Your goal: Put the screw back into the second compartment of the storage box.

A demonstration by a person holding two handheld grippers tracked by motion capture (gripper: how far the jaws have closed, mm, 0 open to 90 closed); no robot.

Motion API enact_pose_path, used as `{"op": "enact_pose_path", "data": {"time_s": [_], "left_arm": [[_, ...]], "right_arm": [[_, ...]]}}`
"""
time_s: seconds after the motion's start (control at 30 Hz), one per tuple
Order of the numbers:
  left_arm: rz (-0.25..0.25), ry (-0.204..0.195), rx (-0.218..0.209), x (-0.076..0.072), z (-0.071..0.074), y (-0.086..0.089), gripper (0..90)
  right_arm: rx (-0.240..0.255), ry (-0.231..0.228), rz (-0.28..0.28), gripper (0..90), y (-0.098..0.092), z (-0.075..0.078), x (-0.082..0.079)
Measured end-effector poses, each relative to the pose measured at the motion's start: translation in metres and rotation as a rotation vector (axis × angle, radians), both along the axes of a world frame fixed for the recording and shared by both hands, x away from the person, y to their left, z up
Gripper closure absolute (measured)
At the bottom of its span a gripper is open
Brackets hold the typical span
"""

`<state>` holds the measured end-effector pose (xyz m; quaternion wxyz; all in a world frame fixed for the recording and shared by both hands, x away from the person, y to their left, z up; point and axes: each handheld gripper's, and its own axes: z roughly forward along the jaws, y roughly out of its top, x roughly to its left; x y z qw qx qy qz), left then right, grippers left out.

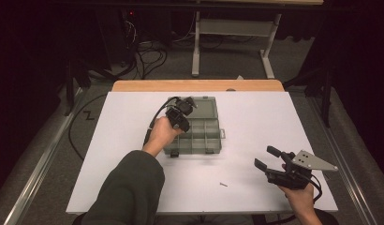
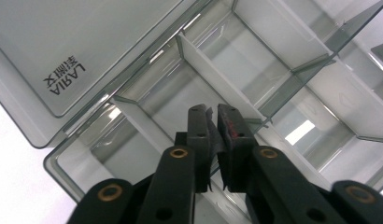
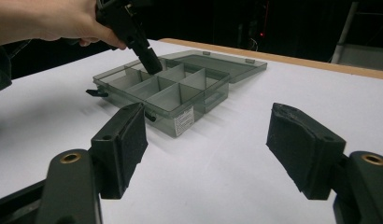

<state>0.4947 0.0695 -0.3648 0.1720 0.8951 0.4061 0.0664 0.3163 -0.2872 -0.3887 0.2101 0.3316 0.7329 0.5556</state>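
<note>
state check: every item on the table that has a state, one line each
organizer box: lid open, laid back flat; compartments seen look empty
left gripper: jaws nearly shut, narrow gap, tips inside a box compartment
right gripper: jaws wide open, nothing between them
small screw: loose on the table

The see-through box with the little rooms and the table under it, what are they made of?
The box looks like smoky, clear plastic: you can see through its glossy walls and lid, and light glints on them. The table has a plain matt white top, probably laminate; a wood-coloured strip shows along its far edge.
</note>
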Motion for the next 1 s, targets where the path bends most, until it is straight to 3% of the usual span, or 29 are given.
{"op": "enact_pose_path", "data": {"time_s": [0.27, 0.3, 0.37, 0.47, 0.73, 1.0], "left_arm": [[-0.006, -0.039, -0.030, -0.009, 0.011, 0.004, 72.0], [-0.036, -0.059, -0.030, -0.009, 0.011, 0.004, 69.9], [-0.017, -0.052, -0.015, -0.014, 0.014, 0.003, 66.2], [-0.026, -0.060, -0.012, -0.017, 0.018, 0.003, 62.7], [-0.036, -0.083, -0.029, -0.029, 0.026, 0.004, 52.8], [-0.054, -0.076, -0.032, -0.039, 0.027, 0.002, 48.4]], "right_arm": [[-0.001, 0.001, 0.004, 30.3, 0.001, -0.001, 0.000], [-0.002, -0.001, 0.004, 30.3, 0.001, -0.001, 0.000], [0.000, 0.000, 0.002, 30.3, 0.001, -0.001, 0.001], [-0.001, 0.000, 0.002, 30.3, 0.000, -0.001, 0.001], [0.000, 0.000, -0.003, 30.3, 0.001, 0.000, 0.000], [-0.001, 0.000, -0.004, 30.4, 0.000, 0.000, -0.001]]}}
